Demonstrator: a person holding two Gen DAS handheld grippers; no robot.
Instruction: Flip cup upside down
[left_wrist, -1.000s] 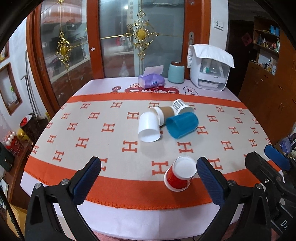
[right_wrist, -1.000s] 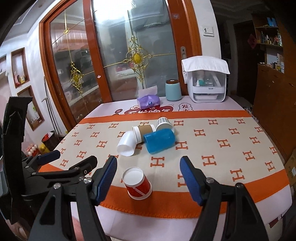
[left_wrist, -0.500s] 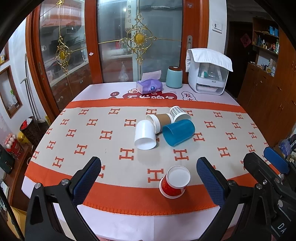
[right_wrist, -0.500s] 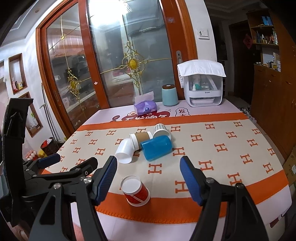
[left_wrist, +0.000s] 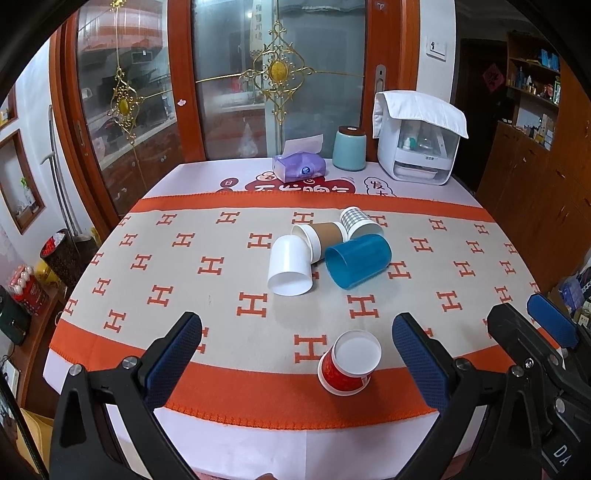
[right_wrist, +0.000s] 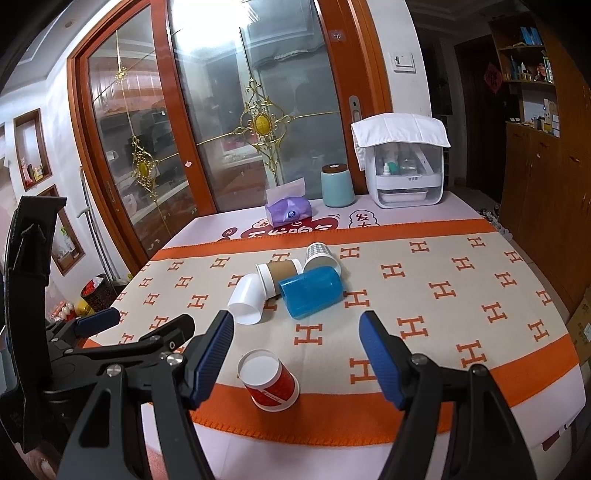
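Note:
A red paper cup stands upside down on the orange band near the table's front edge; it also shows in the right wrist view. Behind it lie a white cup, a brown-sleeved cup, a checked cup and a blue cup, all on their sides in a cluster. My left gripper is open and empty, held back above the front edge. My right gripper is open and empty, also in front of the red cup; its fingers show at the right of the left wrist view.
A tissue box, a teal canister and a white appliance under a cloth stand at the table's far edge. Glass doors are behind. A wooden cabinet is to the right, a bin on the floor to the left.
Both grippers have drawn back and risen from the table, so the cups look farther away. The cups have not moved. Both grippers stay open.

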